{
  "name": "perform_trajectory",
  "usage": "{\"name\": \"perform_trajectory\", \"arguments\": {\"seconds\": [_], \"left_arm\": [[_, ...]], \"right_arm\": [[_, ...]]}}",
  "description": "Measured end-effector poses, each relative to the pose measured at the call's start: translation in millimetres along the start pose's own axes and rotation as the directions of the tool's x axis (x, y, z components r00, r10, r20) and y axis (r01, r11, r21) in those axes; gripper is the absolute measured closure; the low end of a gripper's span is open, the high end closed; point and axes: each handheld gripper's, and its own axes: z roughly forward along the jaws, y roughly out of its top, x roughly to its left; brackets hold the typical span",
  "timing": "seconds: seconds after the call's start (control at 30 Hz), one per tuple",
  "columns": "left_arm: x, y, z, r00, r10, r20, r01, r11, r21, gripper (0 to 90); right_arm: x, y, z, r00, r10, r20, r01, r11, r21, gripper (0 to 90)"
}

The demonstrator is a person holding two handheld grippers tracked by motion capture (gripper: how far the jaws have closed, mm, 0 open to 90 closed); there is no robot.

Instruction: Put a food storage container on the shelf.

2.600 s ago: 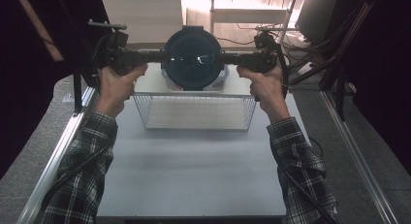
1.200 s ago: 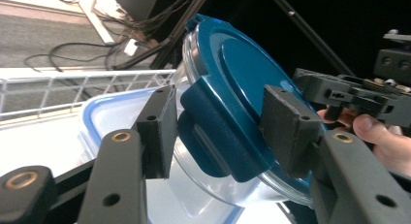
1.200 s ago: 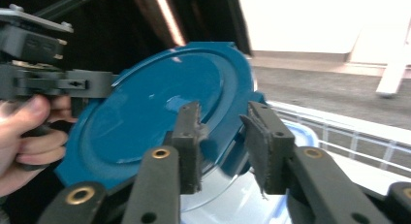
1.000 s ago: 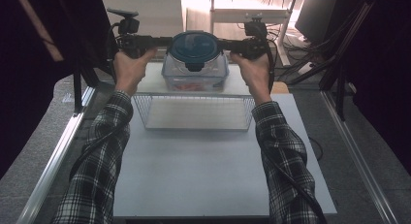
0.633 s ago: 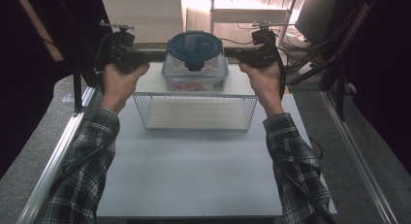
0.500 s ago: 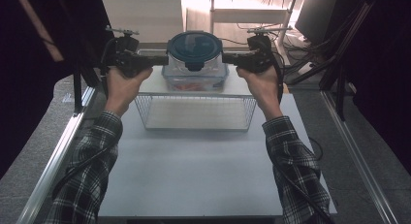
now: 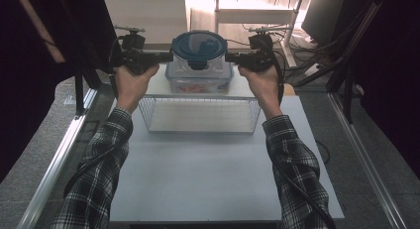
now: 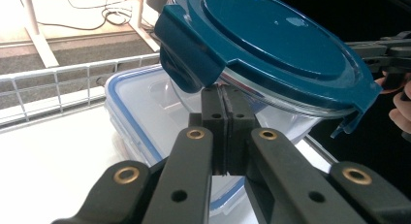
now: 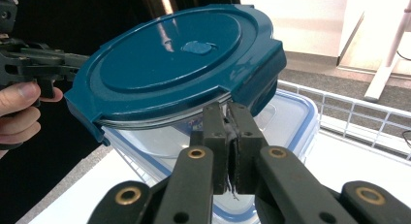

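A round glass container with a dark blue clip-on lid (image 7: 199,46) hangs just above a clear rectangular box with a blue-rimmed lid (image 7: 199,80), carried between 2 hand-held grippers at the far end of the table. The left gripper (image 7: 166,56) meets it from the left side and the right gripper (image 7: 232,58) from the right, each level with the lid's rim. In the left gripper view the 2 black jaws stand pressed together with no gap, their tips tucked under a lid flap (image 8: 186,59) against the glass bowl; whether they pinch the flap itself is hard to tell. In the right gripper view the jaws are likewise closed tight, tips under the opposite flap (image 9: 259,71), a thin shred of something pale caught between the pads. The container sits tilted in both gripper views. The rectangular box rests on a white raised shelf (image 7: 158,85) behind a wire basket (image 7: 198,115). Plaid sleeves (image 7: 96,174) reach in from the near edge over the white tabletop (image 7: 198,179).
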Motion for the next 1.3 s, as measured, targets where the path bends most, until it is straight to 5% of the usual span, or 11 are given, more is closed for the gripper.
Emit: {"name": "perform_trajectory", "arguments": {"seconds": [0.13,0.23,0.33,0.47,0.63,0.9,1.3], "left_arm": [[-1.7,-9.9,-8.3,0.9997,0.013,0.019,-0.014,0.9999,0.011,76.8],[-5.8,-18.9,-11.1,0.9983,0.025,0.052,-0.027,0.9986,0.046,54.7],[-13.7,-27.5,-15.0,0.9973,0.056,0.046,-0.059,0.9968,0.054,42.1],[-24.0,-41.5,-19.7,0.9921,0.100,0.076,-0.103,0.9939,0.038,32.5],[-30.8,-62.5,-18.0,0.9873,0.149,0.054,-0.153,0.9865,0.060,20.2],[-27.8,-97.2,-19.2,0.9813,0.168,0.094,-0.172,0.9843,0.039,11.7],[-34.8,-149.6,-18.2,0.9766,0.181,0.117,-0.190,0.9790,0.074,4.2]], "right_arm": [[-2.2,-6.4,-3.7,0.9995,-0.013,-0.028,0.013,1.000,0.009,70.5],[-3.9,-16.5,-8.0,0.9981,-0.019,-0.059,0.019,1.000,0.005,55.4],[-3.1,-28.7,-10.3,0.9962,-0.033,-0.081,0.034,0.999,0.014,45.4],[1.6,-48.9,-14.8,0.9928,-0.075,-0.094,0.077,0.997,0.019,34.2],[7.0,-69.7,-17.5,0.9877,-0.133,-0.083,0.136,0.990,0.032,24.2],[18.0,-95.1,-22.8,0.9794,-0.184,-0.083,0.189,0.981,0.048,13.9],[33.4,-126.2,-32.2,0.9688,-0.224,-0.105,0.231,0.971,0.057,3.6]]}}
